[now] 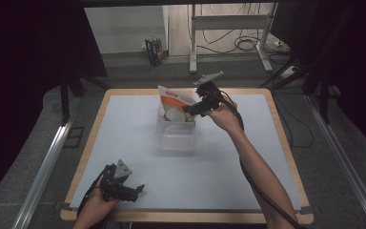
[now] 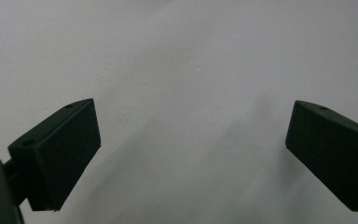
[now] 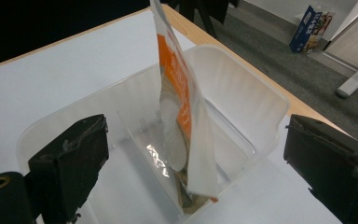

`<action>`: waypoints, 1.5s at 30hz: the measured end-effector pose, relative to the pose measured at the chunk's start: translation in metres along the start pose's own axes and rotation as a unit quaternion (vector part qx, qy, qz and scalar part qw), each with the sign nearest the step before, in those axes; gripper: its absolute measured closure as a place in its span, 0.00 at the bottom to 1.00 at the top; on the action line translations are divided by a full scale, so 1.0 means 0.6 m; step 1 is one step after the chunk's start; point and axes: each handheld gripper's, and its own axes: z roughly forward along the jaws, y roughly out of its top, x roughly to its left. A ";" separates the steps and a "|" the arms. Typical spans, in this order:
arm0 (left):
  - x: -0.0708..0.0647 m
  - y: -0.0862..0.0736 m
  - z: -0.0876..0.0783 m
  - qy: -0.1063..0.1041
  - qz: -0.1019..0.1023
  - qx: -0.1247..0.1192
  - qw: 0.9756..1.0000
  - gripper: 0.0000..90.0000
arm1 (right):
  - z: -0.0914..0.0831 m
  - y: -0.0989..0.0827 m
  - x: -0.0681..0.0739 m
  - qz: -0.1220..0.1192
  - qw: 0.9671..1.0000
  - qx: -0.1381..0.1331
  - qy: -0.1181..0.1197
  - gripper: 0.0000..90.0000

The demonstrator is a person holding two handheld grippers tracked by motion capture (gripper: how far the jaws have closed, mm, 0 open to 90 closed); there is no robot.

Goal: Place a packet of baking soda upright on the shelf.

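Your right gripper [image 3: 193, 177] hangs over the clear plastic bin [image 3: 242, 93], jaws spread wide, nothing pinched. Item in the bin: one orange-and-white pouch [image 3: 182, 93] standing upright against the far wall, on the white table [image 1: 124, 133]; its print is too blurred to read. Your left gripper [image 2: 191, 154] rests at the near left corner, jaws spread, empty. On the floor beyond: a blue printed box [image 3: 310, 25], lettering illegible.

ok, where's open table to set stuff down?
Bare white table runs left of the clear bin, and in a wide strip between the bin and the left gripper. It is crowded at the bin, where the pouch stands and the open right gripper hovers.
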 end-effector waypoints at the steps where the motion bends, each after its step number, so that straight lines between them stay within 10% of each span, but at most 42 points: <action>1: 0.000 0.000 0.000 0.000 0.000 0.000 1.000 0.03 | 0.000 0.000 0.000 0.000 1.000 0.000 0.000 0.06; 45: -0.003 0.001 0.002 0.005 0.005 0.005 1.000 0.04 | -0.084 -0.152 0.066 -0.011 1.000 -0.011 0.000 0.04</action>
